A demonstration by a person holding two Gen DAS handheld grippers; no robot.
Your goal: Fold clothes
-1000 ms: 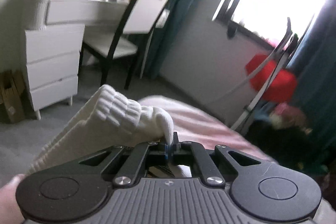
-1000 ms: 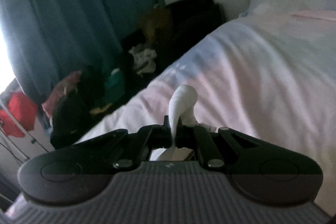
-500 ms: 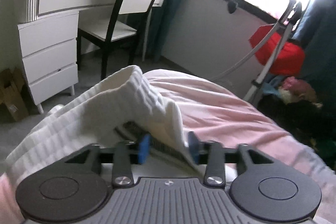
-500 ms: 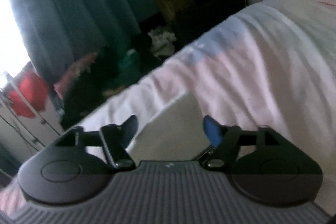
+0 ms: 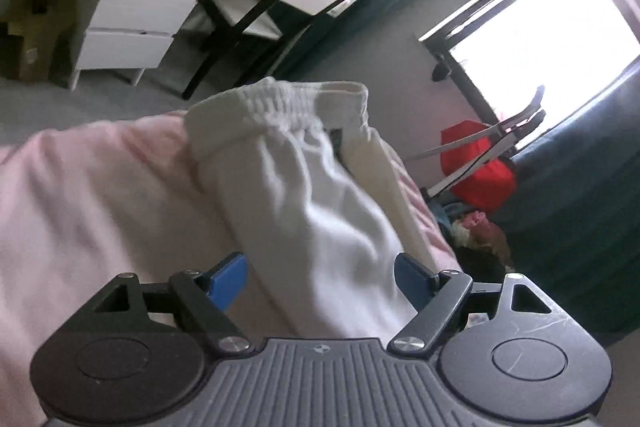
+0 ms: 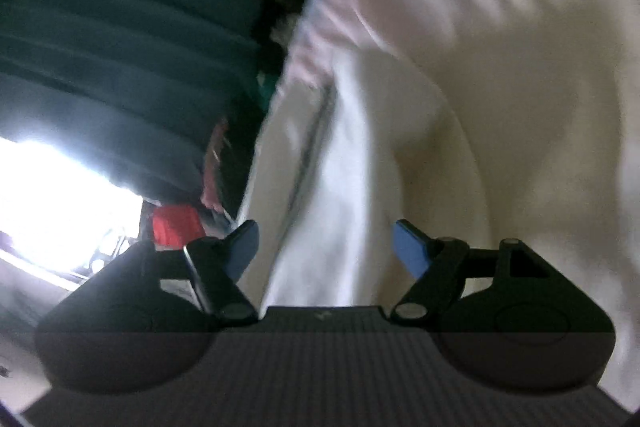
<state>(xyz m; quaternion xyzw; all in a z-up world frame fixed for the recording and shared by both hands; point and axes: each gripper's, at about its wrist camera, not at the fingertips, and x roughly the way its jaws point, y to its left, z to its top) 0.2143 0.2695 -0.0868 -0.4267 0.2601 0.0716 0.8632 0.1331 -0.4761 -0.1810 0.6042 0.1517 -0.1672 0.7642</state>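
Pink bedding (image 5: 100,195) carries the white garment (image 5: 320,211), near a white dresser (image 5: 148,11); both tongs (image 5: 320,277) (image 6: 326,247) gape, released.

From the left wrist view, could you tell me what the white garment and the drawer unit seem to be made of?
White garment: soft cotton-like knit, matte, with a gathered ribbed waistband.
Drawer unit: probably painted or laminated board; flat, smooth white fronts.

Both hand-held grippers — left (image 5: 320,281), right (image 6: 326,249) — released the white garment (image 5: 320,195).
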